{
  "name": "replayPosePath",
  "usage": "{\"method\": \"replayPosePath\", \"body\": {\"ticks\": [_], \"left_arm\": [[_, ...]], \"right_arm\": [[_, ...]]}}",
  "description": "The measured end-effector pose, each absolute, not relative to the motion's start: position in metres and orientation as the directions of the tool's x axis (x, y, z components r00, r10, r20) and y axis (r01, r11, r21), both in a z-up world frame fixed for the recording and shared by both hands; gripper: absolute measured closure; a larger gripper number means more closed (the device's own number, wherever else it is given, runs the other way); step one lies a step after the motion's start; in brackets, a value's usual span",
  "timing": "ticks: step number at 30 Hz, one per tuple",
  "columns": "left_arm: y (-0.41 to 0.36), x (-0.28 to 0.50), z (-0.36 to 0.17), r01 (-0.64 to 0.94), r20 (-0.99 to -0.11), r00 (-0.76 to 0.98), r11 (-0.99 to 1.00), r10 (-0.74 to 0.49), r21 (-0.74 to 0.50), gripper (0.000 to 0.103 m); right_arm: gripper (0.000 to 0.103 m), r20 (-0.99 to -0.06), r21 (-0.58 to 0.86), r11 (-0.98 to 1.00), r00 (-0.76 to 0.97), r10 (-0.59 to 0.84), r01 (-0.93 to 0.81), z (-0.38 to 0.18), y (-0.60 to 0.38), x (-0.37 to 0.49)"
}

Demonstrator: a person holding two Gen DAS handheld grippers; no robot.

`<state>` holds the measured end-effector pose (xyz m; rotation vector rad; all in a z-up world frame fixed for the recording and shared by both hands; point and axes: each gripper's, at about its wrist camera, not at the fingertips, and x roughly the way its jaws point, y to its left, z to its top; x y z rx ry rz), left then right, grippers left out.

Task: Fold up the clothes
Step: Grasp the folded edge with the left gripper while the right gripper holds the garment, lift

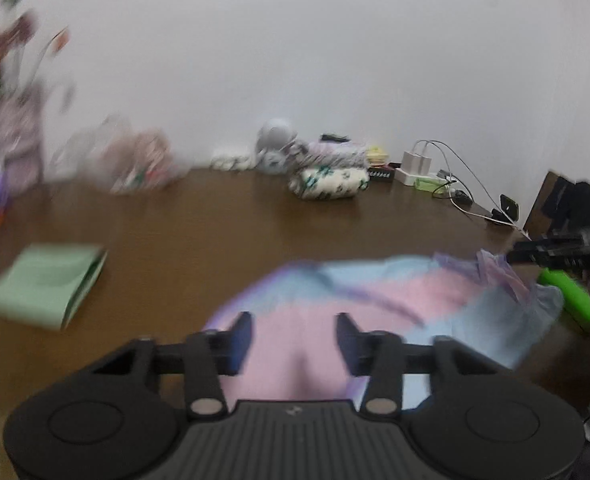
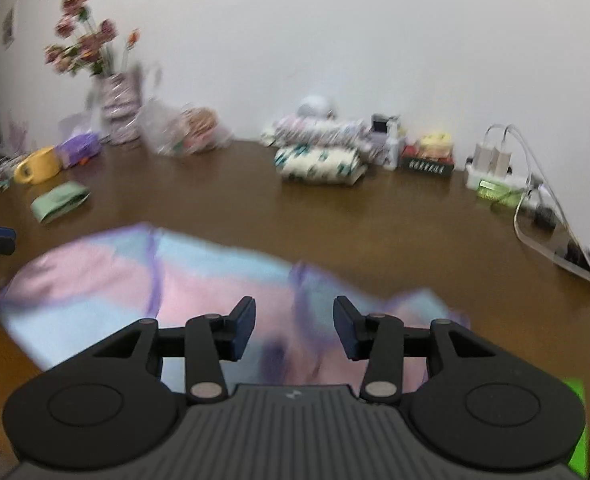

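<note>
A pink, light-blue and lilac garment (image 1: 375, 304) lies spread on the brown table (image 1: 215, 240), partly rumpled at its right end. My left gripper (image 1: 294, 338) is open above the garment's near left part, nothing between its fingers. My right gripper (image 2: 294, 330) is open above the same garment (image 2: 135, 280) near its right end, also empty. The right gripper shows at the right edge of the left wrist view (image 1: 555, 248). Both views are motion-blurred.
A folded green cloth (image 1: 45, 290) lies at the left. Folded patterned clothes (image 2: 323, 160) are stacked at the back by the wall. A flower vase (image 2: 115, 108), yellow mug (image 2: 39, 166), plastic bag (image 2: 183, 132) and power strip with cables (image 2: 503, 176) line the back.
</note>
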<state>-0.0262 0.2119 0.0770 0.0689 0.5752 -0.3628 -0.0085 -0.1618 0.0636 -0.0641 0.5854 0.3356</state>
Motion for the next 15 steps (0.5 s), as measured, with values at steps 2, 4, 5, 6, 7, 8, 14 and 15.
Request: {"method": "replayPosePath", "body": {"ticks": [2,4,5,6,7,8,14,15], "left_arm": [[0.181,0.013,0.074,0.412,-0.583,0.747,0.911,-0.319,0.03,0.052],[0.159,0.053,0.063,0.435,-0.647,0.694,0.9,-0.316,0.027,0.052],[0.151,0.07,0.057,0.428,-0.674,0.675,0.903,-0.3,0.026,0.052],[0.144,0.084,0.051,0.419,-0.689,0.668,0.907,-0.282,0.035,0.053],[0.14,0.093,0.047,0.42,-0.695,0.663,0.907,-0.276,0.04,0.053],[0.136,0.1,0.044,0.426,-0.7,0.658,0.904,-0.278,0.042,0.053],[0.139,0.123,0.03,0.437,-0.734,0.601,0.899,-0.315,-0.028,0.094],[0.141,0.123,0.028,0.444,-0.737,0.593,0.895,-0.325,-0.037,0.095]], "right_arm": [[0.059,-0.589,0.052,0.944,0.753,0.293,-0.326,0.064,-0.153,0.028],[0.059,-0.633,0.053,0.945,0.721,0.282,-0.323,0.056,-0.142,0.063],[0.06,-0.658,0.062,0.947,0.7,0.277,-0.316,0.049,-0.136,0.078],[0.063,-0.678,0.07,0.949,0.683,0.272,-0.308,0.042,-0.132,0.089],[0.064,-0.691,0.075,0.951,0.672,0.266,-0.299,0.037,-0.129,0.096],[0.066,-0.701,0.078,0.953,0.664,0.261,-0.292,0.031,-0.126,0.101],[0.091,-0.715,0.053,0.963,0.663,0.222,-0.265,0.012,-0.124,0.098],[0.094,-0.713,0.056,0.963,0.665,0.223,-0.263,0.012,-0.126,0.097]]}}
